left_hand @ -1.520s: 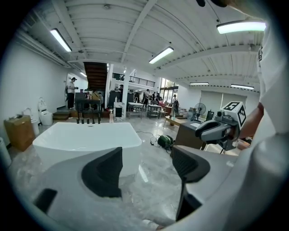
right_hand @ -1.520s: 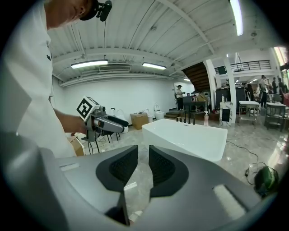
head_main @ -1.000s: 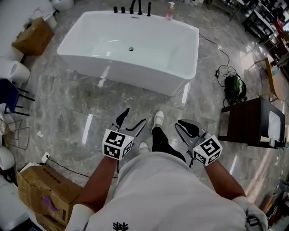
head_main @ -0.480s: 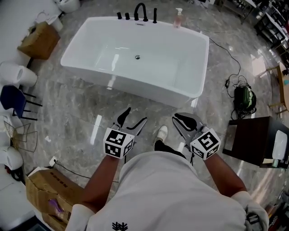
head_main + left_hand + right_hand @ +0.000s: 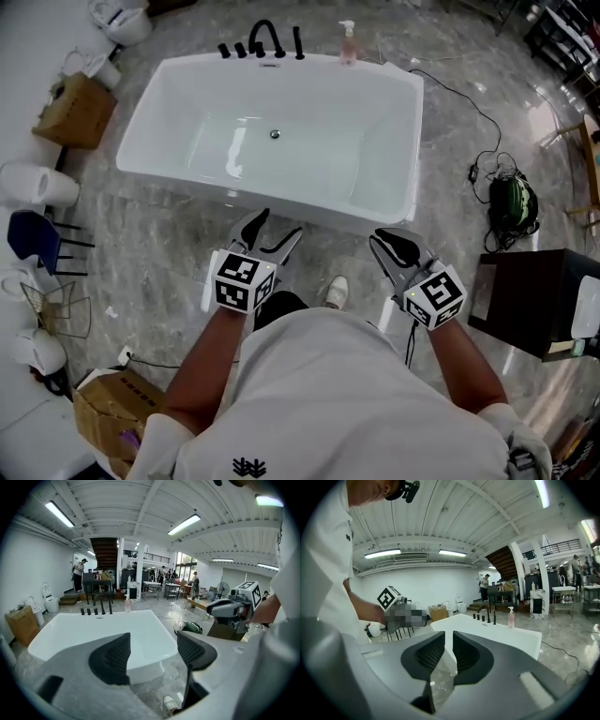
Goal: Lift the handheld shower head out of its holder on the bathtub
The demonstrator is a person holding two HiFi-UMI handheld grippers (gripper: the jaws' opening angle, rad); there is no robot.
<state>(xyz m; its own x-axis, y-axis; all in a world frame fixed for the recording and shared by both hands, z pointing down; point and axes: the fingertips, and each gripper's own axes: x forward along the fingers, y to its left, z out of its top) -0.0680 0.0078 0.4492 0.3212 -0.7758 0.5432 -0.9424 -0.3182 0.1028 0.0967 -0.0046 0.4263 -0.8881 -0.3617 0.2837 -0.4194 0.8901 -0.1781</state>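
Grey marble floor (image 5: pixel 169 244), white wall (image 5: pixel 436 590), strip lights (image 5: pixel 187 523)

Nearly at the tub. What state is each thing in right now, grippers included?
Left gripper: open, fingers have just been closing a little, nothing between them.
Right gripper: shut, empty.
Bathtub: empty, no water visible.
Handheld shower head: upright in its holder on the far rim, untouched.
Pump bottle: upright on the far rim.

white bathtub (image 5: pixel 319 159), black taps (image 5: pixel 265 39), grey veined marble floor (image 5: pixel 141 234), pink soap bottle (image 5: pixel 348 45), blue chair (image 5: pixel 30 239).
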